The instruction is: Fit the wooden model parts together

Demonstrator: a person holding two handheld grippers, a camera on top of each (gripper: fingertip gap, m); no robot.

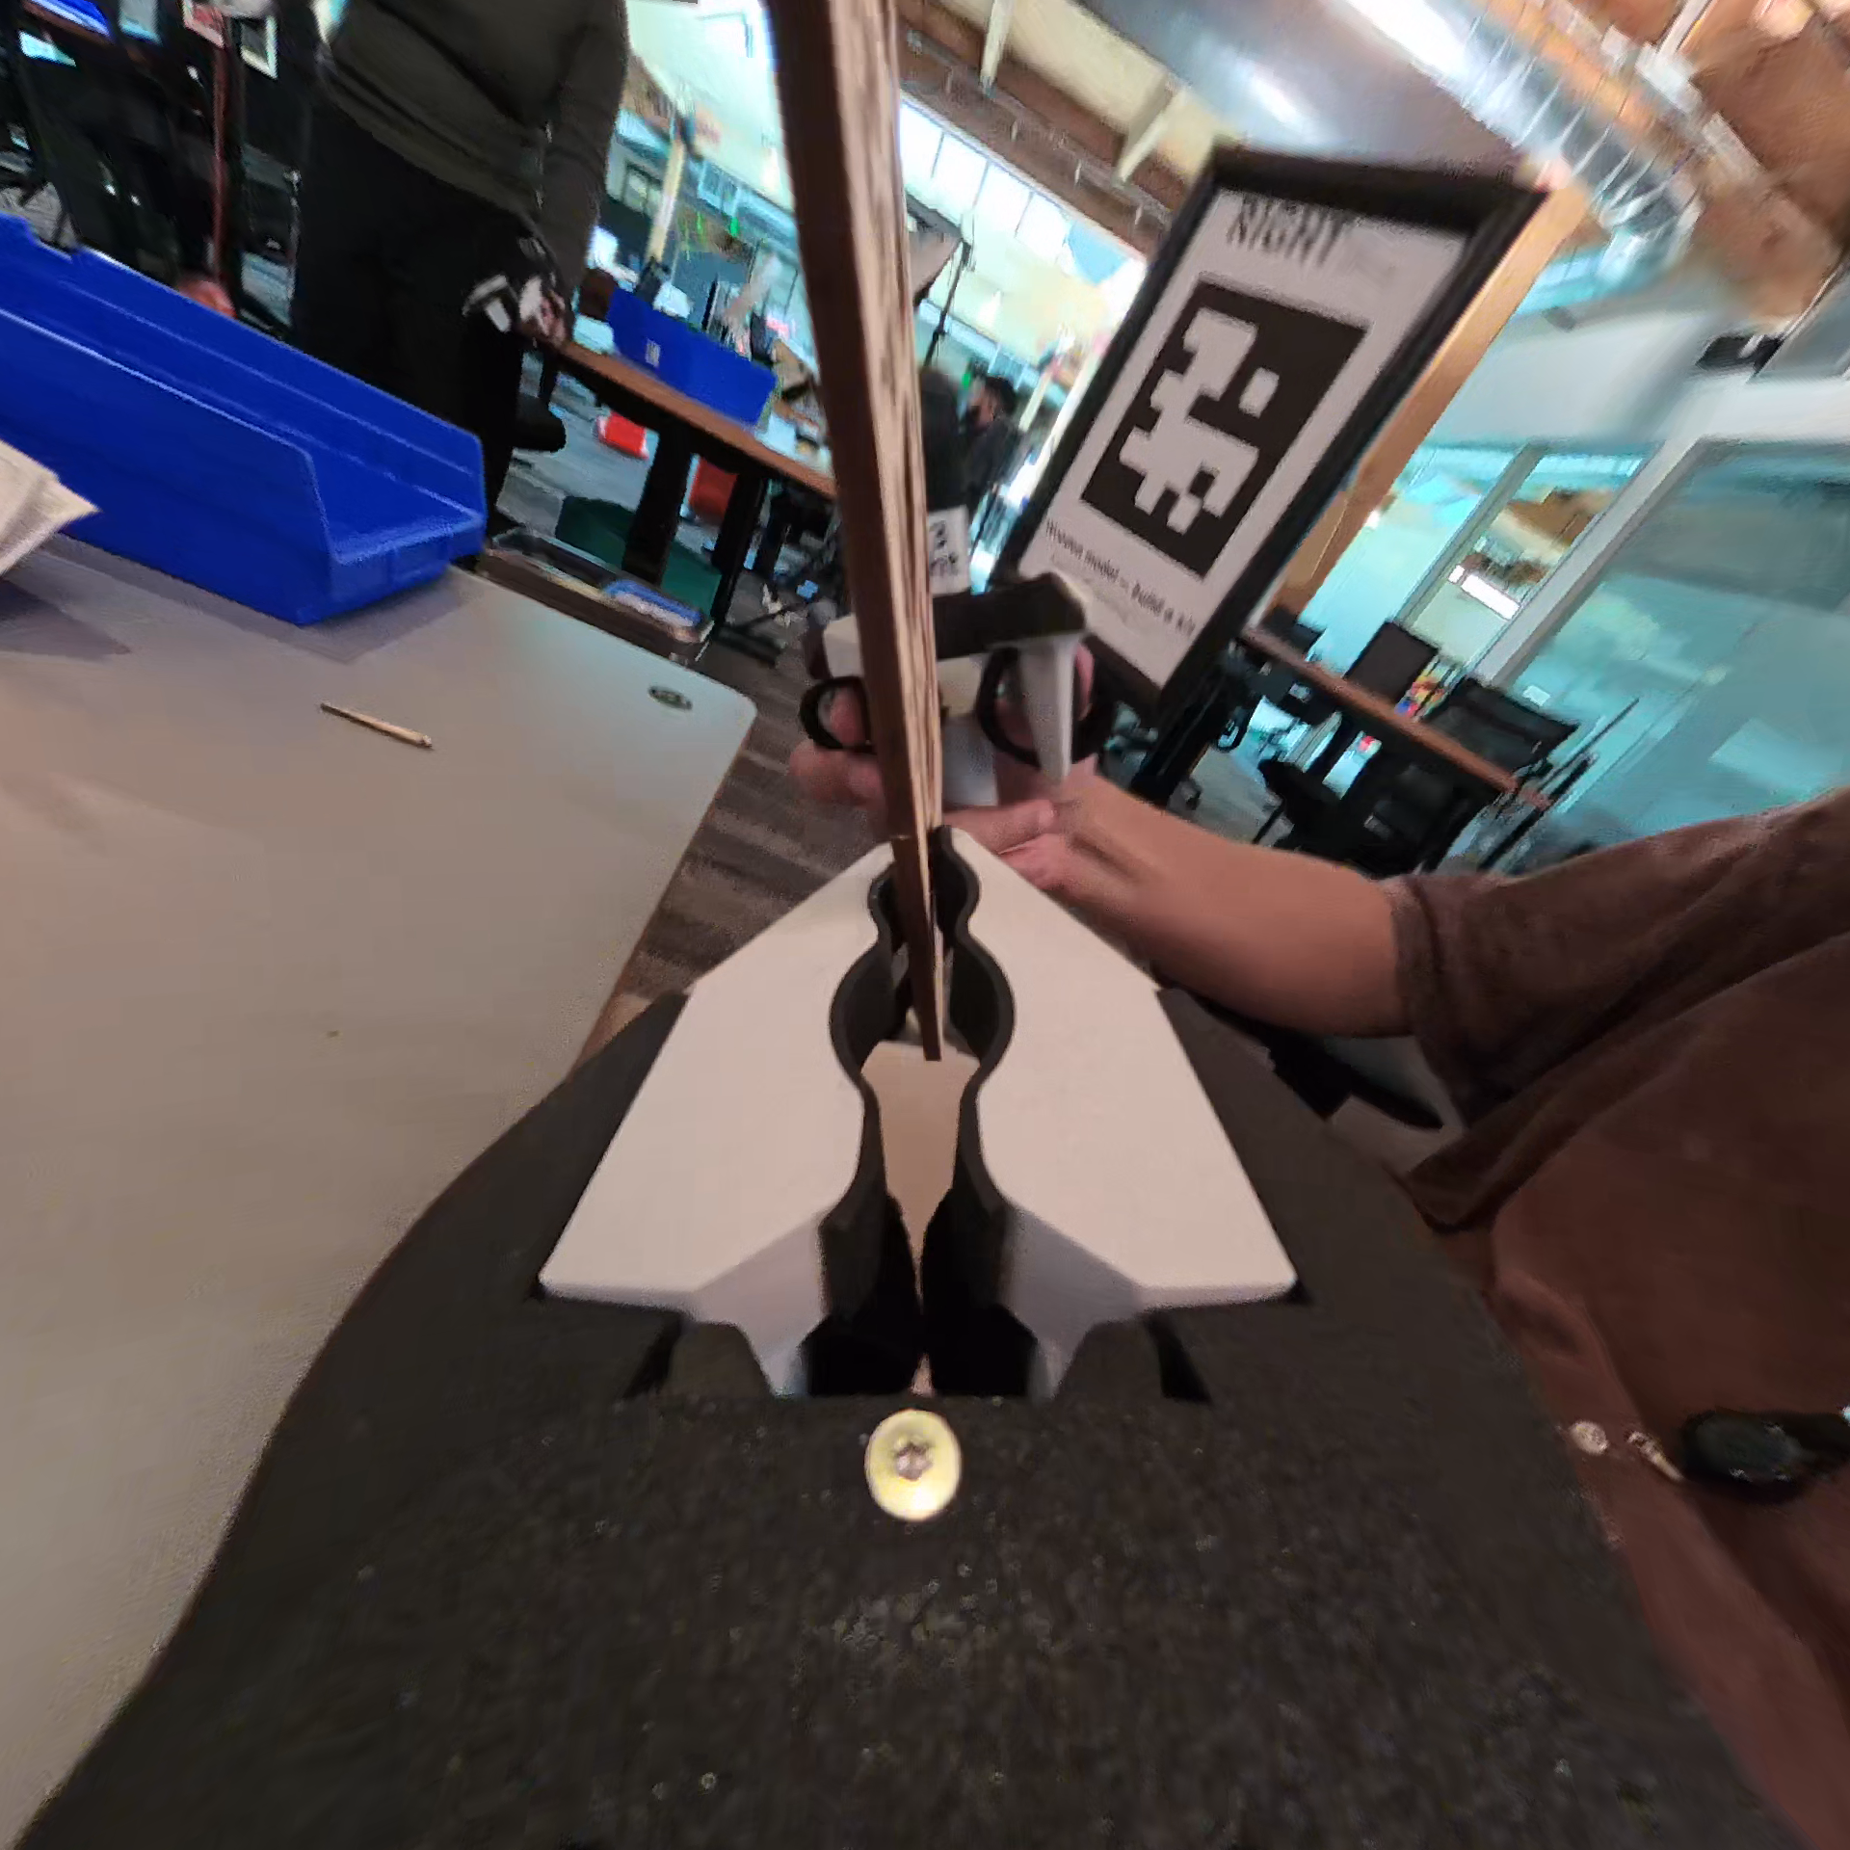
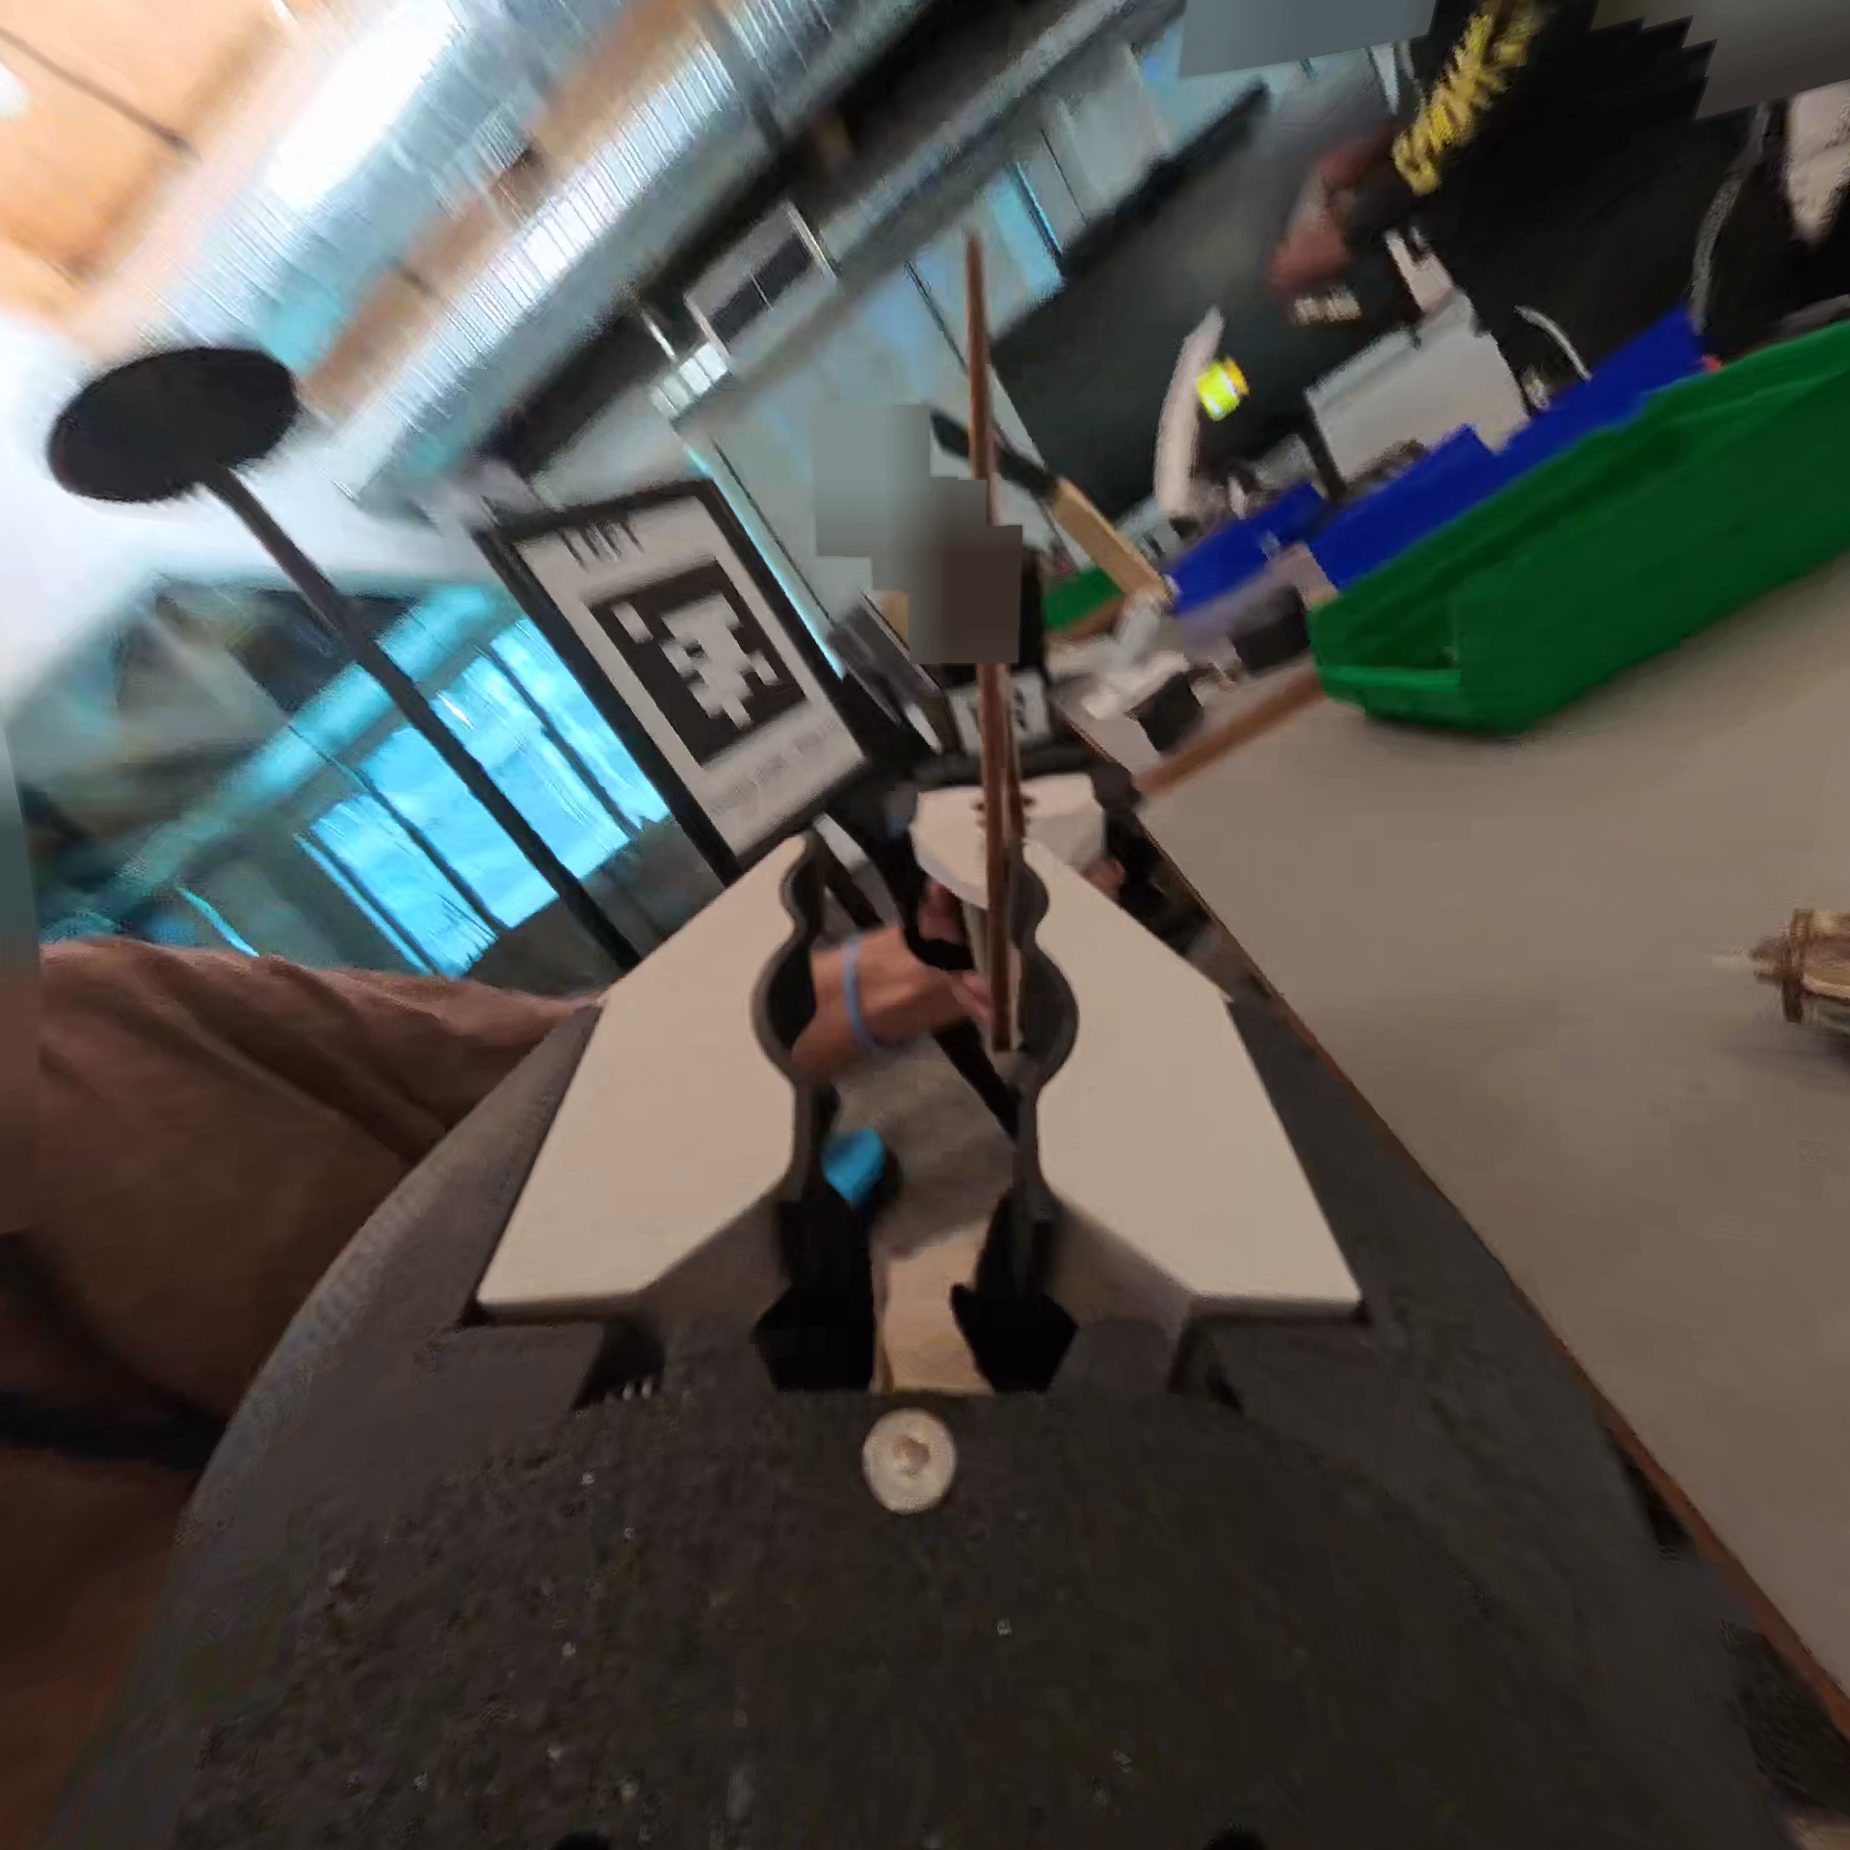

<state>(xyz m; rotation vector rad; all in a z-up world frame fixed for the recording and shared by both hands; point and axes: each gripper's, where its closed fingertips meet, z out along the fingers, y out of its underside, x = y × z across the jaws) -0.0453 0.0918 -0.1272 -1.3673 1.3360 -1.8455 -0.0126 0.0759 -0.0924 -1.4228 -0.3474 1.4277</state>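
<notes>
Two grippers met beyond the grey worktop's (image 1: 300,1001) edge.
Left gripper (image 1: 916,881) clenched a thin brown wooden panel (image 1: 861,400) upright, edge-on; right gripper (image 2: 926,891) stood spread, grasping nothing.

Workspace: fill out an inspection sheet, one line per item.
Surface: grey table.
Job's things: thin wood panel, upright, seen edge-on; small stick lying on the table.
Clutter: blue bin; green bin; metal part at the picture's edge.
Grippers: left tongs shut on the panel; right tongs open.
Cables: nothing seen.
Surroundings: framed sign; bystander; other desks behind.
</notes>
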